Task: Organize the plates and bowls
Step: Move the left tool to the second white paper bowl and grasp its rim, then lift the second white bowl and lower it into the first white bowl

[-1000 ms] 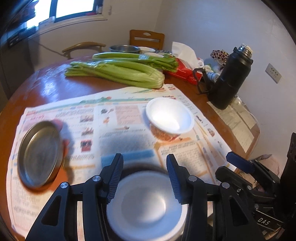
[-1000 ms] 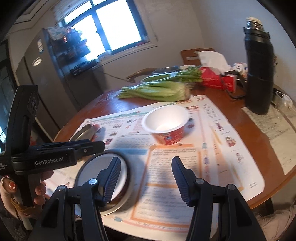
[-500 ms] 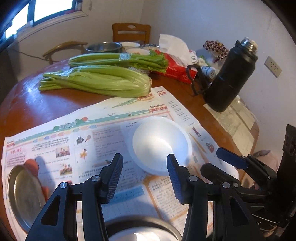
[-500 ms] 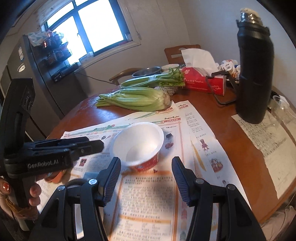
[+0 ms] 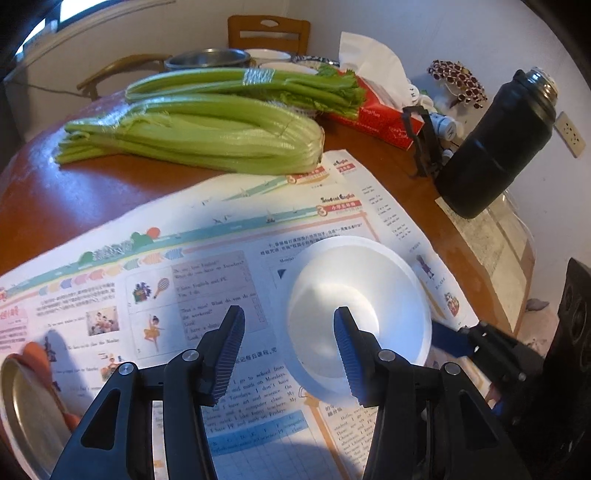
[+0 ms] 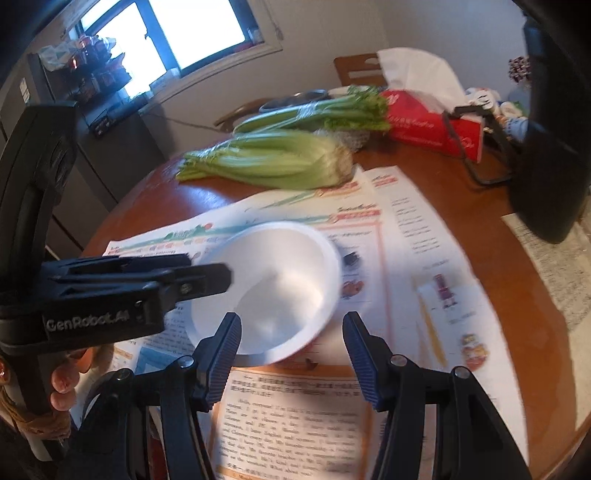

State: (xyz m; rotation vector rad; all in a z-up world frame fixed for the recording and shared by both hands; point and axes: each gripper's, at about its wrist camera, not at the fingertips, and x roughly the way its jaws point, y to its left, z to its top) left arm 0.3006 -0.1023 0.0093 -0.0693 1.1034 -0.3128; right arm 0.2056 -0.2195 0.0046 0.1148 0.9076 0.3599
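Note:
A white bowl (image 5: 365,306) stands on the newspaper (image 5: 221,258); it also shows in the right wrist view (image 6: 280,284). My left gripper (image 5: 290,354) is open and empty, its right finger over the bowl's near rim. My right gripper (image 6: 291,350) is open and empty, just short of the bowl's near edge. The left gripper's fingertips (image 6: 218,275) reach over the bowl's left rim in the right wrist view. A metal plate (image 5: 26,413) lies at the lower left of the newspaper.
Celery bunches (image 5: 207,136) lie behind the newspaper. A black thermos (image 5: 495,147) stands at the right, a red tissue box (image 5: 373,114) behind it. A metal bowl (image 5: 207,59) and dishes sit at the far edge. A wooden chair (image 5: 267,31) stands beyond.
Both grippers have moved forward toward the white bowl, which now sits close under them. The nearer white bowl on a plate has dropped out of view.

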